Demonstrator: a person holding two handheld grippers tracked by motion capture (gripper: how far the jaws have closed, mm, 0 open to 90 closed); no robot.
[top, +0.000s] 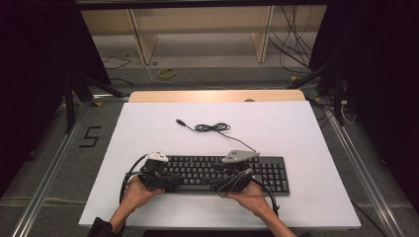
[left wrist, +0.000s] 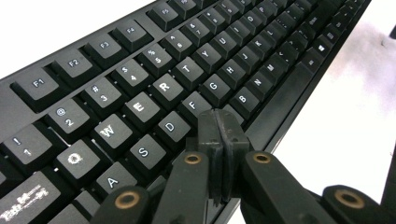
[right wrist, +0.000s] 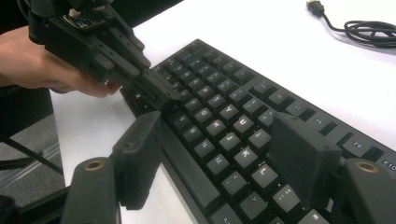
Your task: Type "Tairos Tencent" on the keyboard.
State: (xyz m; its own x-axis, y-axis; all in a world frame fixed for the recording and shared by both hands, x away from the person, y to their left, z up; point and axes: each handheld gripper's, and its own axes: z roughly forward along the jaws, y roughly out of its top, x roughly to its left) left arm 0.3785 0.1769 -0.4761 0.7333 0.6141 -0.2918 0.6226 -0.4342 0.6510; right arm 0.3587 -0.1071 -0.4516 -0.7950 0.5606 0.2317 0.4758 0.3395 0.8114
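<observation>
keyboard (left wrist: 154, 74) under left hand-held gripper (left wrist: 220, 122)

A white board (top: 316, 148) covers the table top and forms the work surface. At its far edge, a strip of light wood table (top: 217, 95) remains exposed. On the floor beyond the table, a wooden shelf frame (top: 143, 42) stands with two upright panels. A yellow-green cable loop (top: 167, 73) lies on the grey floor in front of this frame. Loose black cables (top: 291, 44) hang at the right rear. A black mark shaped like the numeral 5 (top: 90, 137) is on the grey surface left of the board. Metal rails (top: 44, 182) run along both sides.
</observation>
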